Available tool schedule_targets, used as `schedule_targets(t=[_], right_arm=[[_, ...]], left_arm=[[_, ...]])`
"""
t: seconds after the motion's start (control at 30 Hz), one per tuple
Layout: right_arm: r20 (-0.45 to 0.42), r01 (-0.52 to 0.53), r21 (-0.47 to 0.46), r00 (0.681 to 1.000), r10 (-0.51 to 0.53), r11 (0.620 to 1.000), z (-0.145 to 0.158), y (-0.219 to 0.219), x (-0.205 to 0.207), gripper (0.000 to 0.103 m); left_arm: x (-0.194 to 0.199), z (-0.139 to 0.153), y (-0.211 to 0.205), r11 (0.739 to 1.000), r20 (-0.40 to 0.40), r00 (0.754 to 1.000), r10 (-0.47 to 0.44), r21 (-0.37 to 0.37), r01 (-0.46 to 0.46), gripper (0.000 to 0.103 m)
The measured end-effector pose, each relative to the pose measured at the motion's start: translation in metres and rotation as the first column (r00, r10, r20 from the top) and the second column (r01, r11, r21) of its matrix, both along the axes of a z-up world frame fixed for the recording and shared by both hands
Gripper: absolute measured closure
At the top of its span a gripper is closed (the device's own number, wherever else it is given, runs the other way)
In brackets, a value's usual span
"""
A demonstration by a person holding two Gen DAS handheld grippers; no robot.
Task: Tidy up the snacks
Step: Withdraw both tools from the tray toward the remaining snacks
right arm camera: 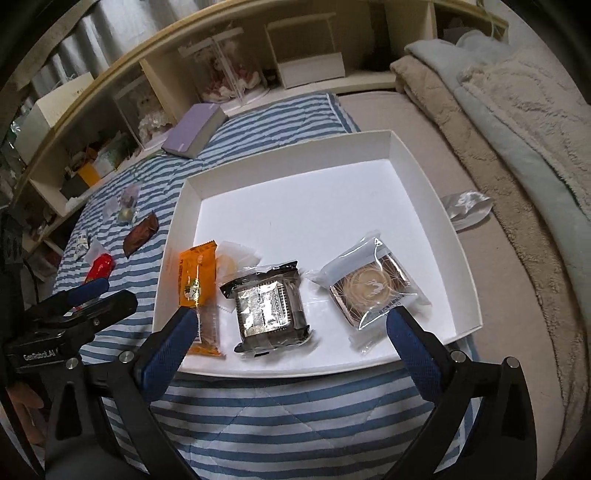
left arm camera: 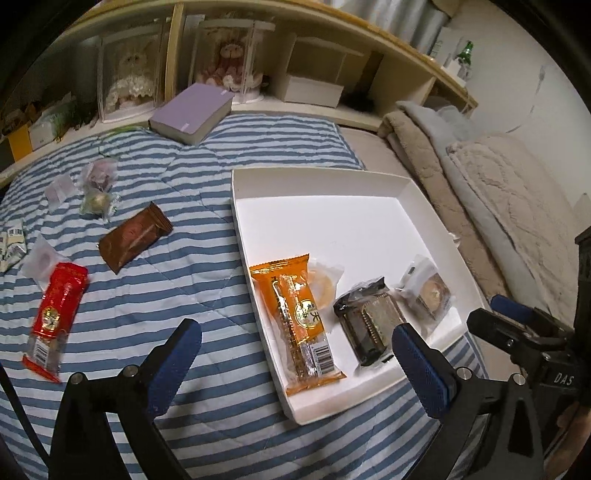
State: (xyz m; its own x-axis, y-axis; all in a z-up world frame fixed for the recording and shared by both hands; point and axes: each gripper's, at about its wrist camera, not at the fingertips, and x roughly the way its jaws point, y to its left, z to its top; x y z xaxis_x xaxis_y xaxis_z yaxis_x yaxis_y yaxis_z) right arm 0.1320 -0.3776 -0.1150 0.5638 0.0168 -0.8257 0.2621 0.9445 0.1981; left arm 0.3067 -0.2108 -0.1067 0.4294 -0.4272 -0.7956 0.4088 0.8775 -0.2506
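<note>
Left gripper (left arm camera: 297, 350): jaws are seen spread wide, blue pads apart, nothing between them; it is held above the near left edge of the box, over the striped quilt.
Right gripper (right arm camera: 288, 325): jaws are likewise seen fully apart and empty; it is held above the near edge of the box, with the dark packet and the clear packet lying between and beyond its fingers.
White box (right arm camera: 391, 147): a shallow open tray is laid on the striped quilt (left arm camera: 207, 206), its far half bare.
Orange packet (left arm camera: 295, 317): laid lengthwise at the near left of the box, overlapping a pale round snack (left arm camera: 325, 284) in a clear wrapper.
Dark packet (right arm camera: 269, 306): placed just right of the orange packet, near the front wall of the box.
Clear packet (right arm camera: 369, 291): a round pastry in a see-through wrapper is placed at the near right of the box, apart from the dark packet.
Red packet (left arm camera: 55, 310): left on the quilt, well left of the box.
Brown packet (left arm camera: 135, 232): left on the quilt, farther back than the red packet.
Small wrapped sweets (left arm camera: 98, 192): scattered on the quilt at the far left.
Purple book (left arm camera: 192, 112): rested on the far edge of the quilt, by the shelf (left arm camera: 332, 22).
Blankets (left arm camera: 498, 177): piled to the right of the box.
</note>
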Motion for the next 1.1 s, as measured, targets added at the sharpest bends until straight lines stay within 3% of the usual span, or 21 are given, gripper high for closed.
schedule_targets(t=[0.63, 1.1], right_arm=[[0.104, 0.002, -0.115, 0.995, 0.01, 0.993, 0.074, 0.023, -0.037, 0.0], [0.229, 0.018, -0.153, 0.973, 0.017, 0.988, 0.136, 0.047, -0.046, 0.0]], left_arm=[[-0.053, 0.082, 0.053, 0.999, 0.121, 0.993, -0.009, -0.036, 0.014, 0.0], [-0.084, 0.166, 0.111, 0.998, 0.271, 0.962, 0.018, -0.065, 0.0, 0.0]])
